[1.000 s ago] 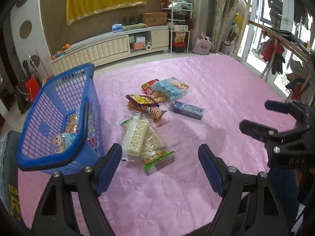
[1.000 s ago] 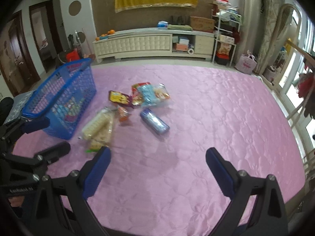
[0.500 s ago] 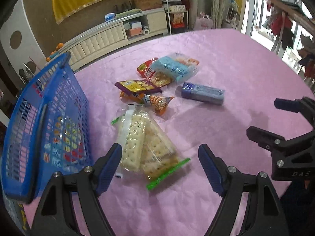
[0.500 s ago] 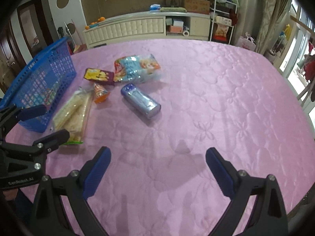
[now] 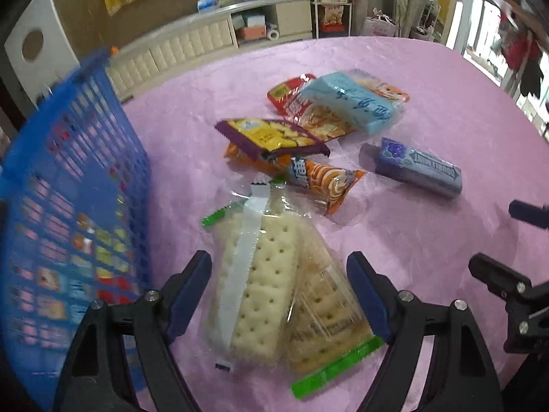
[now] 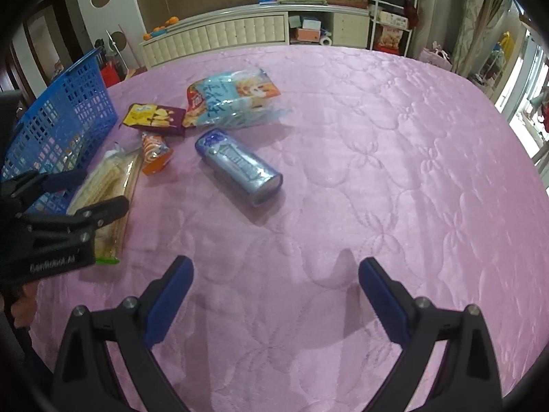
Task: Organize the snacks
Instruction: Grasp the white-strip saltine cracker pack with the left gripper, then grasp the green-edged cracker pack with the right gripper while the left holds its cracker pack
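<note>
My left gripper (image 5: 279, 278) is open, its fingers on either side of two clear cracker packs (image 5: 260, 274) lying on the pink quilted cover (image 5: 429, 86). Beyond them lie an orange snack pouch (image 5: 326, 180), a purple-and-yellow biscuit pack (image 5: 271, 135), a red pack (image 5: 291, 98), a light blue pack (image 5: 350, 104) and a purple gum box (image 5: 420, 171). The blue basket (image 5: 68, 206) stands at the left with snacks inside. My right gripper (image 6: 276, 276) is open and empty above bare cover, short of the gum box (image 6: 240, 168).
The cover's far edge meets a white low cabinet (image 6: 240, 31) and a shelf rack (image 6: 391, 10). The left gripper shows at the left of the right wrist view (image 6: 73, 192), next to the basket (image 6: 58, 130). The right gripper's fingers show at the right of the left wrist view (image 5: 507, 247).
My left gripper has moved forward and down until its fingers straddle the cracker packs. My right gripper has moved forward and lower toward the gum box. Both stayed open.
</note>
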Motion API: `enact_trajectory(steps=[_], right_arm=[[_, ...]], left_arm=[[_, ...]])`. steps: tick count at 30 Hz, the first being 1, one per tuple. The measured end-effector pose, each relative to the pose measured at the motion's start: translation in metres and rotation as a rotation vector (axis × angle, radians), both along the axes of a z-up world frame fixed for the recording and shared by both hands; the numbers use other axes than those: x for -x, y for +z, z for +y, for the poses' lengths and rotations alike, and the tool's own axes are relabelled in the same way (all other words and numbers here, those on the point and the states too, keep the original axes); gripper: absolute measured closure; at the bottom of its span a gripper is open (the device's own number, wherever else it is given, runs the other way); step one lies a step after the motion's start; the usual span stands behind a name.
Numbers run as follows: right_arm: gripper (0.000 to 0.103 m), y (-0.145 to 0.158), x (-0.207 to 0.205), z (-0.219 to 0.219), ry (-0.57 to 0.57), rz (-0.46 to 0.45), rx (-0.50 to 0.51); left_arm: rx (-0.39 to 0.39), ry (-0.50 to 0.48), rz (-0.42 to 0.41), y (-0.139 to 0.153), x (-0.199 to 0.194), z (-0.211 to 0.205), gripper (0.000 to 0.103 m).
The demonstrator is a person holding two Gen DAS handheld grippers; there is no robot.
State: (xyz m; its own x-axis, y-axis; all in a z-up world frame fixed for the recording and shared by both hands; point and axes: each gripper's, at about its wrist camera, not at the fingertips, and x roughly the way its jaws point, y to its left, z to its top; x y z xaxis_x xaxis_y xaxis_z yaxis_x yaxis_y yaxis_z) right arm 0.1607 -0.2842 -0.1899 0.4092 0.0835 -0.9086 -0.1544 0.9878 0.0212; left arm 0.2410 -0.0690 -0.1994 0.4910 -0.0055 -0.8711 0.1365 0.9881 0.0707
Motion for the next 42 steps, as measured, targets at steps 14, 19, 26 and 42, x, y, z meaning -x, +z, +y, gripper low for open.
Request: enact_trajectory(steps=[14, 19, 26, 42], right_arm=[[0.004, -0.005, 0.004, -0.009, -0.037, 0.015, -0.026], [0.004, 0.0, 0.007, -0.011, -0.041, 0.015, -0.032], [0.004, 0.009, 0.013, -0.014, -0.054, 0.014, -0.04], [0.004, 0.022, 0.041, -0.017, -0.072, 0.046, -0.05]], left_arm=[[0.09, -0.029, 0.066, -0.005, 0.014, -0.007, 0.03], [0.098, -0.031, 0.067, -0.002, 0.024, -0.011, 0.04], [0.09, -0.045, 0.059, 0.002, 0.046, -0.023, 0.045], [0.108, -0.047, 0.072, 0.02, 0.089, -0.031, 0.048]])
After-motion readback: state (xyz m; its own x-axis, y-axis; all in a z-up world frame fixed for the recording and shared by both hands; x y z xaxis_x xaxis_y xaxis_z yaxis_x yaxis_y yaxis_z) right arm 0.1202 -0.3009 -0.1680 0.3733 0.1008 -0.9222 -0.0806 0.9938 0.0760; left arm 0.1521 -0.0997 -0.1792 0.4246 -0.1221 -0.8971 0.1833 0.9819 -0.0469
